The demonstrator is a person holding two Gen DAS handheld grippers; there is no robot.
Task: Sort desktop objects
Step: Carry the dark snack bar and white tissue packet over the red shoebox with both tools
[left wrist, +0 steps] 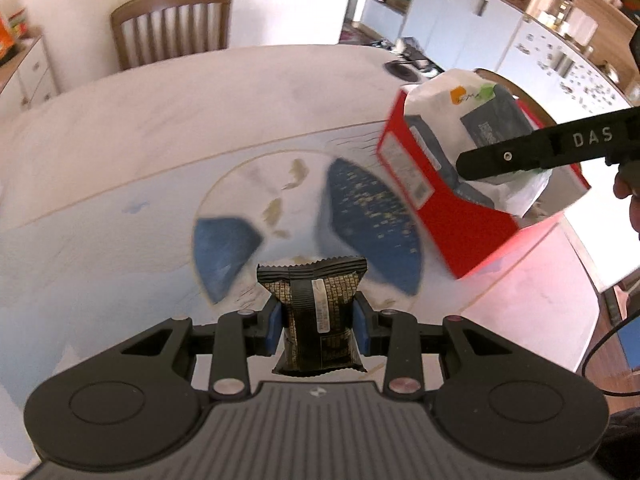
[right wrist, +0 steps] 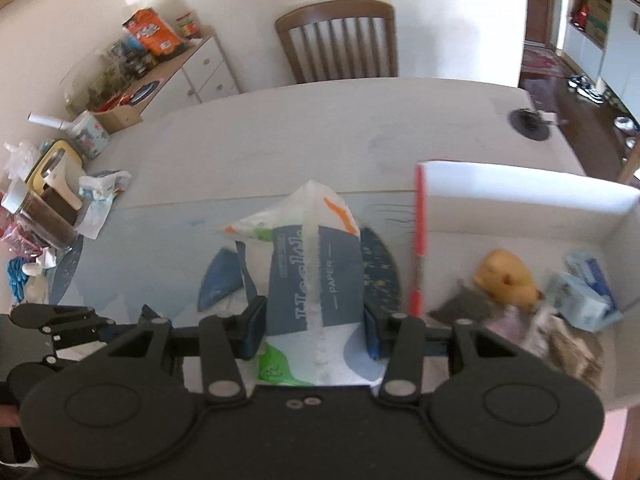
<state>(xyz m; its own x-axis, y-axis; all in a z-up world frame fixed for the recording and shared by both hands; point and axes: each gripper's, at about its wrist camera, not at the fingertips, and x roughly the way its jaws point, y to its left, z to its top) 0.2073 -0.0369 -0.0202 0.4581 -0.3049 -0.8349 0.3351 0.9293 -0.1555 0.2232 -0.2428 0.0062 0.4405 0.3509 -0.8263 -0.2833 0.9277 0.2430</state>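
Left wrist view. The left tongs [left wrist: 318, 326] are closed on a dark snack packet [left wrist: 316, 314] printed with gold text; the blue pads [left wrist: 275, 326] press its two sides, and the packet stands upright between them above the bench [left wrist: 160, 128]. Below it lies a mat [left wrist: 120, 240] with a circular blue-and-white design. To the right, a red box [left wrist: 460, 216] is seen tilted in this view, and the white tissue pack [left wrist: 472, 120] shows in front of its opening. One black finger of the right tongs, marked "DAS", crosses the pack. A wooden chair [left wrist: 172, 24] stands beyond the bench.

Right wrist view. The right tongs [right wrist: 314, 326] are closed on the tissue pack [right wrist: 308, 264], a white and grey-blue wrapper marked "PAPER", held off the bench [right wrist: 320, 128] just left of the box's red wall [right wrist: 419, 240]. The box's white interior [right wrist: 520, 200] holds a yellow toy [right wrist: 508, 280], a pale blue carton [right wrist: 588, 296] and some blurred items that cannot be identified. Part of the left tongs shows at lower left. A jar with dark contents [right wrist: 40, 220] and crumpled wrappers [right wrist: 100, 196] sit at the bench's left edge.
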